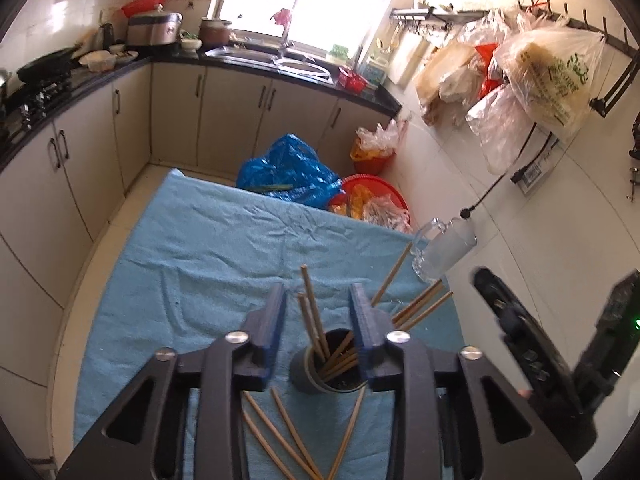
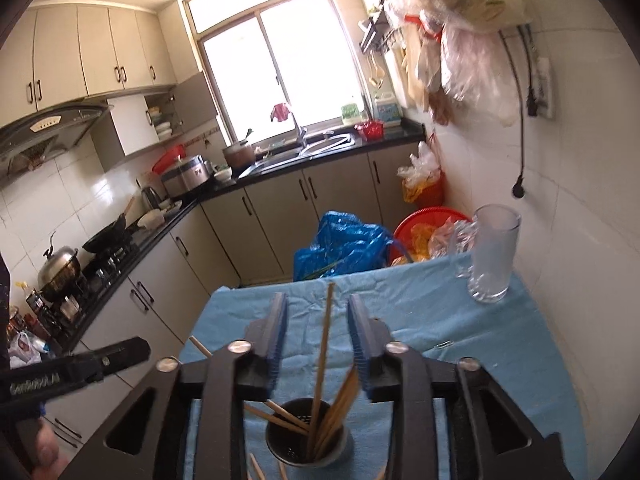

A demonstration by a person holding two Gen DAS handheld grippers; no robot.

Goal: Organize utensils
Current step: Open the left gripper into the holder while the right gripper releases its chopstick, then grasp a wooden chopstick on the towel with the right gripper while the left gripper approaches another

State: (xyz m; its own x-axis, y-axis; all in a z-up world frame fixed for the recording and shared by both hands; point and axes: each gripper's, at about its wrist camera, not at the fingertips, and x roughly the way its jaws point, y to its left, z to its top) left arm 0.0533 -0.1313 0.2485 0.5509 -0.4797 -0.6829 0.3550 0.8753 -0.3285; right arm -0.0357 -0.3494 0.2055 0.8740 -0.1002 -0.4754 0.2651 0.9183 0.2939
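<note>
A dark metal utensil holder (image 1: 320,376) (image 2: 306,446) stands on the blue cloth (image 1: 208,248) (image 2: 460,344) with several wooden chopsticks (image 1: 312,316) (image 2: 322,356) sticking out of it. More chopsticks (image 1: 280,436) lie loose on the cloth in front of the holder. My left gripper (image 1: 318,312) is open and hovers just above the holder, with chopsticks rising between its blue pads. My right gripper (image 2: 318,320) is open above the same holder, and one chopstick stands between its pads without being clamped.
A clear glass mug (image 1: 444,248) (image 2: 492,260) stands at the cloth's far right corner by the tiled wall. A blue bag (image 1: 288,172) and a red basin (image 1: 372,200) sit on the floor beyond the table. Kitchen counters (image 1: 100,76) run along the left and back.
</note>
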